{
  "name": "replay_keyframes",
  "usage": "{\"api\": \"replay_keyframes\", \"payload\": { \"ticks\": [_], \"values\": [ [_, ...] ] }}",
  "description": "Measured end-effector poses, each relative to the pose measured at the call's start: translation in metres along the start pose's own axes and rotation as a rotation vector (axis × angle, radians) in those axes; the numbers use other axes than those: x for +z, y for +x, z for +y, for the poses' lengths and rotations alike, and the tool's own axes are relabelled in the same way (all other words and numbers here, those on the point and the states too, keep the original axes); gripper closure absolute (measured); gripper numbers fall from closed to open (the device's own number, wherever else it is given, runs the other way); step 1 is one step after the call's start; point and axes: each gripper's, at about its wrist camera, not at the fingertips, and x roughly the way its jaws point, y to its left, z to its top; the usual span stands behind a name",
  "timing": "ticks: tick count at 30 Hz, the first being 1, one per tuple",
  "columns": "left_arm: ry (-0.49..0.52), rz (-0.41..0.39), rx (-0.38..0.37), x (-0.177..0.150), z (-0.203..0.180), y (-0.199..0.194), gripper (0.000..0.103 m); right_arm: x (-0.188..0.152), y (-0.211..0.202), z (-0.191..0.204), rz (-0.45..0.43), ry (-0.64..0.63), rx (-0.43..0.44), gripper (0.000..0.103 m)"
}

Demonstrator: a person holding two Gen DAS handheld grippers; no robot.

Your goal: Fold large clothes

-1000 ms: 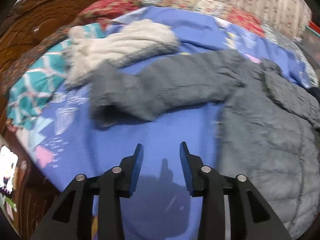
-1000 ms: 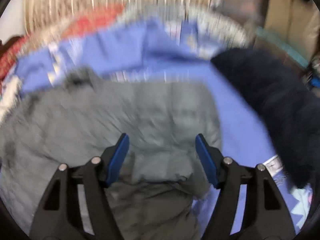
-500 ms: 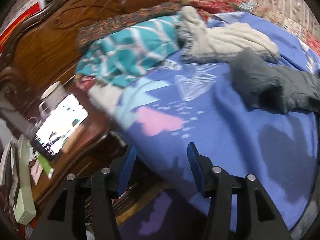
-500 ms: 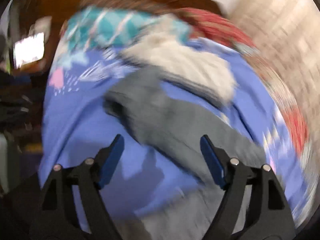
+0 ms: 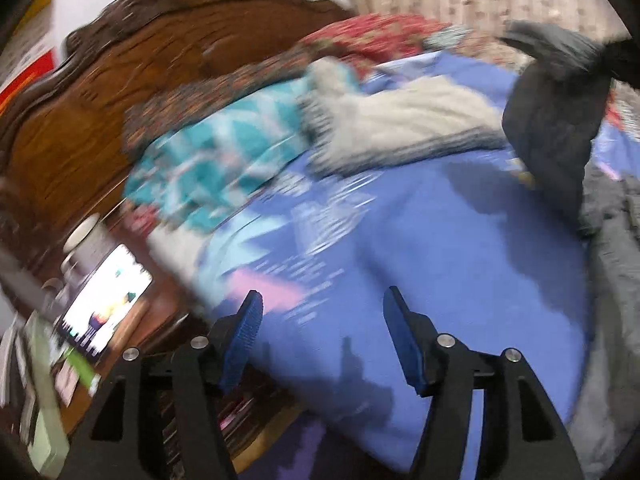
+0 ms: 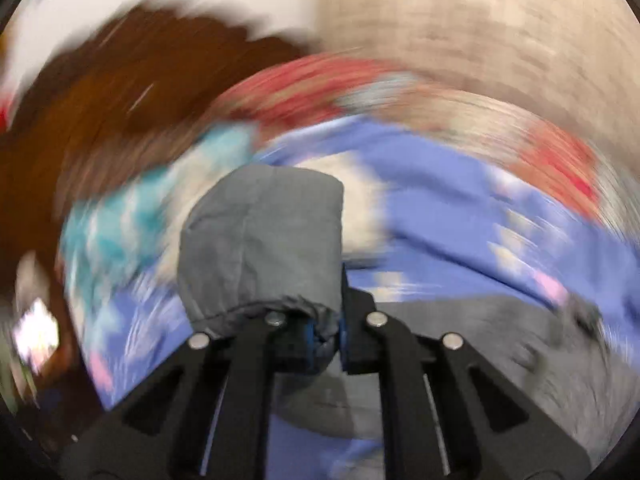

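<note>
A grey padded jacket lies on the blue bedsheet [image 5: 460, 264]. My right gripper [image 6: 325, 326] is shut on the cuff of the jacket's sleeve [image 6: 264, 240] and holds it lifted. In the left wrist view the lifted sleeve [image 5: 556, 120] hangs at the upper right, with the jacket body [image 5: 616, 264] at the right edge. My left gripper [image 5: 320, 320] is open and empty above the sheet near the bed's left edge. The right wrist view is strongly blurred.
A white fleece garment [image 5: 404, 124] and a teal patterned cloth [image 5: 216, 160] lie near the carved wooden headboard [image 5: 132, 80]. A bedside table at lower left holds a lit phone [image 5: 104, 304] and a mug [image 5: 86, 240]. A red patterned quilt [image 5: 376, 36] lies behind.
My right gripper has closed on the sleeve cuff and lifted it. My left gripper stays open by the bed's left edge and has opened wider.
</note>
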Motion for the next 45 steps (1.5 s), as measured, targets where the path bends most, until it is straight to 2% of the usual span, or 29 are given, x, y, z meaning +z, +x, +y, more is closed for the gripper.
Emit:
{"api": "replay_keyframes", "payload": {
  "ticks": [2, 4, 5, 8, 9, 10, 11, 12, 14, 16, 18, 20, 22, 24, 25, 26, 27, 28, 29, 30, 32, 34, 35, 36, 38, 41, 43, 45],
  "values": [
    [0.038, -0.029, -0.066, 0.018, -0.035, -0.007, 0.021, -0.010, -0.025, -0.088, -0.031, 0.120, -0.100, 0.094],
    [0.089, -0.055, -0.133, 0.036, -0.076, -0.014, 0.021, -0.031, -0.040, -0.148, -0.019, 0.192, -0.172, 0.094],
    [0.119, -0.070, -0.161, 0.044, -0.097, -0.018, 0.021, -0.049, -0.046, -0.190, 0.005, 0.251, -0.217, 0.094],
    [0.210, -0.098, -0.246, 0.066, -0.168, -0.024, 0.021, -0.109, -0.056, -0.273, 0.068, 0.419, -0.277, 0.091],
    [0.239, -0.090, -0.296, 0.075, -0.198, -0.023, 0.021, -0.123, -0.058, -0.290, 0.093, 0.457, -0.285, 0.072],
    [0.256, -0.082, -0.318, 0.080, -0.217, -0.024, 0.021, -0.143, -0.063, -0.313, 0.118, 0.516, -0.304, 0.059],
    [0.282, -0.074, -0.345, 0.085, -0.241, -0.024, 0.021, -0.167, -0.074, -0.337, 0.112, 0.605, -0.312, 0.036],
    [0.304, -0.073, -0.365, 0.087, -0.260, -0.025, 0.021, -0.184, -0.084, -0.353, 0.095, 0.686, -0.294, 0.031],
    [0.352, -0.080, -0.389, 0.092, -0.300, -0.027, 0.021, -0.217, -0.108, -0.385, 0.033, 0.873, -0.208, 0.031],
    [0.400, -0.074, -0.391, 0.097, -0.339, -0.021, 0.021, -0.230, -0.127, -0.403, -0.007, 0.926, -0.217, 0.031],
    [0.425, -0.055, -0.375, 0.102, -0.368, -0.009, 0.021, -0.229, -0.137, -0.409, -0.027, 0.902, -0.239, 0.031],
    [0.423, -0.017, -0.397, 0.107, -0.386, 0.001, 0.021, -0.219, -0.138, -0.409, -0.017, 0.831, -0.260, 0.031],
    [0.436, 0.046, -0.411, 0.110, -0.408, 0.016, 0.019, -0.206, -0.124, -0.400, 0.068, 0.717, -0.318, 0.028],
    [0.469, 0.099, -0.391, 0.107, -0.425, 0.036, 0.017, -0.193, -0.105, -0.385, 0.144, 0.572, -0.320, 0.027],
    [0.489, 0.131, -0.374, 0.102, -0.437, 0.048, 0.017, -0.189, -0.104, -0.379, 0.155, 0.514, -0.326, 0.027],
    [0.505, 0.144, -0.342, 0.099, -0.444, 0.057, 0.017, -0.183, -0.113, -0.374, 0.109, 0.473, -0.353, 0.027],
    [0.527, 0.158, -0.283, 0.093, -0.451, 0.070, 0.017, -0.185, -0.129, -0.378, 0.060, 0.485, -0.374, 0.027],
    [0.528, 0.168, -0.266, 0.092, -0.452, 0.078, 0.017, -0.185, -0.143, -0.386, 0.008, 0.529, -0.381, 0.025],
    [0.511, 0.183, -0.277, 0.092, -0.449, 0.085, 0.017, -0.190, -0.156, -0.404, -0.035, 0.630, -0.355, 0.017],
    [0.481, 0.201, -0.304, 0.094, -0.445, 0.090, 0.016, -0.196, -0.160, -0.414, -0.030, 0.680, -0.358, 0.017],
    [0.432, 0.203, -0.276, 0.101, -0.437, 0.095, 0.016, -0.202, -0.161, -0.426, -0.025, 0.757, -0.368, 0.017],
    [0.395, 0.120, -0.161, 0.113, -0.423, 0.095, 0.017, -0.214, -0.164, -0.438, -0.108, 0.924, -0.209, 0.017],
    [0.368, 0.097, -0.100, 0.118, -0.412, 0.101, 0.017, -0.210, -0.159, -0.435, -0.113, 0.951, -0.143, 0.017],
    [0.343, 0.119, -0.067, 0.123, -0.400, 0.112, 0.017, -0.201, -0.153, -0.427, -0.084, 0.900, -0.154, 0.017],
    [0.287, 0.197, -0.069, 0.128, -0.376, 0.136, 0.017, -0.174, -0.140, -0.401, -0.042, 0.740, -0.204, 0.017],
    [0.205, 0.265, -0.140, 0.133, -0.349, 0.152, 0.017, -0.154, -0.131, -0.376, -0.047, 0.659, -0.269, 0.018],
    [0.196, 0.259, -0.201, 0.134, -0.340, 0.144, 0.017, -0.146, -0.125, -0.358, -0.056, 0.572, -0.255, 0.018],
    [0.184, 0.248, -0.259, 0.137, -0.334, 0.134, 0.017, -0.138, -0.103, -0.316, 0.037, 0.389, -0.176, 0.023]
  ]
}}
